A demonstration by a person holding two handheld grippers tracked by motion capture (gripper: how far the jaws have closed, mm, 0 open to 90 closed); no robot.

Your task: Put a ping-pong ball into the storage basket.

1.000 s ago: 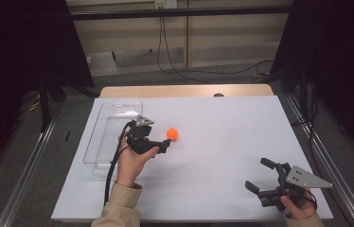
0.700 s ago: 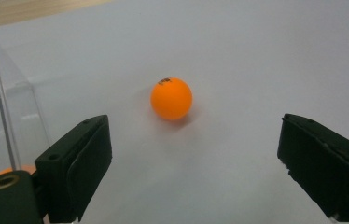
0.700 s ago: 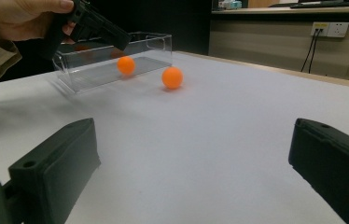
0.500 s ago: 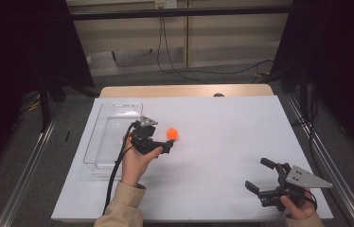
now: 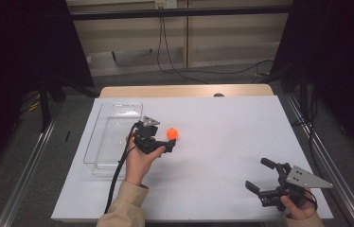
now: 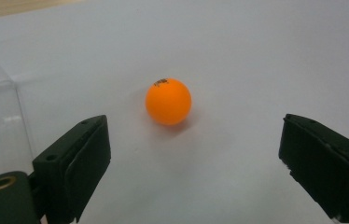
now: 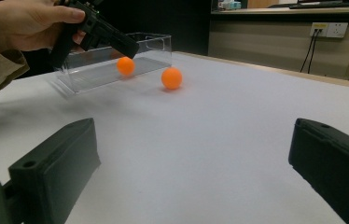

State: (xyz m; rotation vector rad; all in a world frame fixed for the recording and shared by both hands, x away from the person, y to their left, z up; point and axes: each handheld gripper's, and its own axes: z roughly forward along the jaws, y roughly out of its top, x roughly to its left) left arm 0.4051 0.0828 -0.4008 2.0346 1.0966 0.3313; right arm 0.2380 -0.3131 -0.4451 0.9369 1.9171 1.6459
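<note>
Orange ball (image 6: pixel 168 101) rests on the white desk (image 5: pixel 222 127), beside a clear tray (image 5: pixel 113 137). The left claw (image 5: pixel 170 145) hangs released just short of it; next, advance and clench.

We see a matt, smooth orange ball (image 6: pixel 168 101) on the bench's (image 5: pixel 222 123) matt white sheet, with a bare wood edge at the frame's top. The box (image 5: pixel 113 135) is clear glossy plastic. The left tool (image 6: pixel 200 158) has matt black jaws.

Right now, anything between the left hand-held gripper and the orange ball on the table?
Nothing. In the left gripper view, only bare white tabletop separates the open left hand-held gripper from the orange ball.
</note>
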